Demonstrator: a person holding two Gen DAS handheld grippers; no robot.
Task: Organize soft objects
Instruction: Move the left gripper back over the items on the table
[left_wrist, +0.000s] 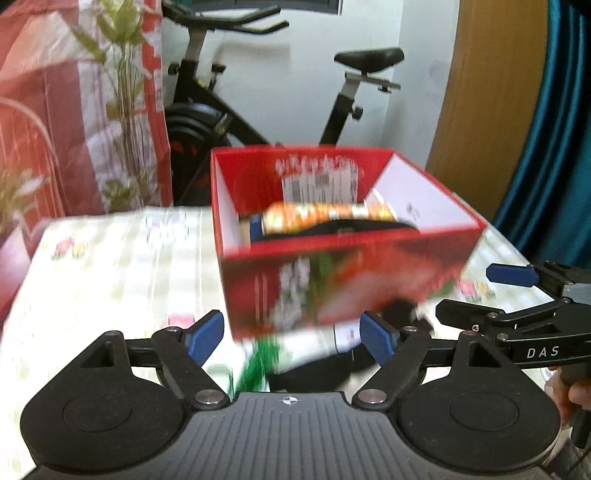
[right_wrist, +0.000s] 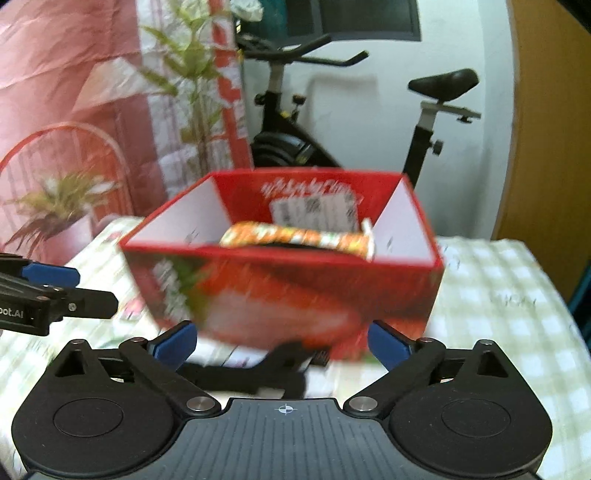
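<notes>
- Your left gripper (left_wrist: 291, 336) and right gripper (right_wrist: 282, 345) both stand wide apart, holding nothing.
- The red box (left_wrist: 343, 280) sits on the checked tablecloth (left_wrist: 110, 266), an orange patterned soft bundle (left_wrist: 325, 216) inside.
- It looks light and limp, so pinch a thick fold, not an edge.

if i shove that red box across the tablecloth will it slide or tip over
The red box looks like thin cardboard, wide and low, so it would probably slide rather than tip. It holds only a few soft items, like the orange patterned bundle, so it is likely light. The checked tablecloth may bunch up and drag under it.
</notes>
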